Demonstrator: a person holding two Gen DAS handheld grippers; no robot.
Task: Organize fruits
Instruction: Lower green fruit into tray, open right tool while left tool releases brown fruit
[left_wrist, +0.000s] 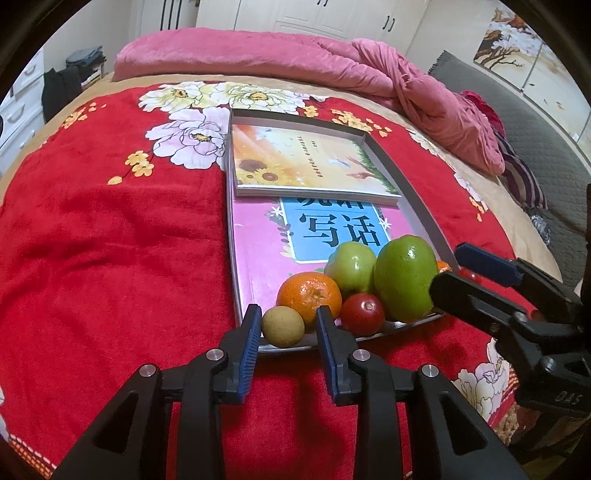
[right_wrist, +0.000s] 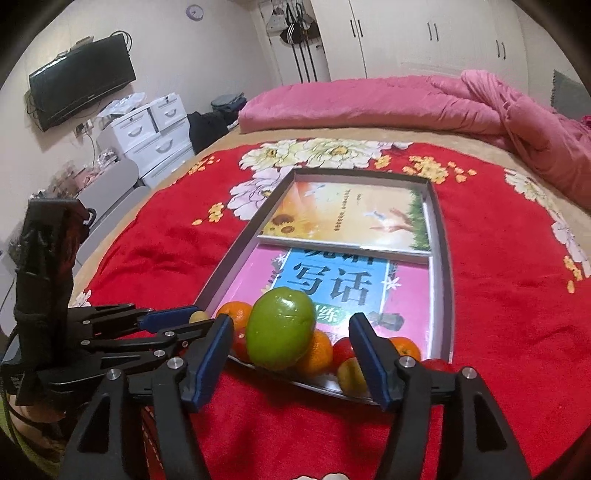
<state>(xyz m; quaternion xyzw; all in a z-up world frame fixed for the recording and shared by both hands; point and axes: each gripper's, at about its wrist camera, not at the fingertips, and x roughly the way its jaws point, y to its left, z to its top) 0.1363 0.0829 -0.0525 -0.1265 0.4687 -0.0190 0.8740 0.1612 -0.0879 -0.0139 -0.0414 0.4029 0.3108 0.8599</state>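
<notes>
Left tongs (left_wrist: 284, 326) sit nearest, blue-padded jaws apart on either side of a small brown kiwi (left_wrist: 283, 326) at the near lip of a shallow grey tray (left_wrist: 421, 206); whether the pads touch it is unclear. Right tongs (right_wrist: 291, 341) are spread wide around a large green mango (right_wrist: 280, 328) standing upright, long axis vertical, with gaps on both sides. Crowded beside these are an orange (left_wrist: 309, 298), a green apple (left_wrist: 351, 267) and a red tomato (left_wrist: 362, 314). Behind the fruit, two books (left_wrist: 314, 162) lie flat in the tray. Everything rests on a red floral blanket (left_wrist: 110, 240) covering a bed, with a pink duvet (left_wrist: 258, 51) bunched beyond.
</notes>
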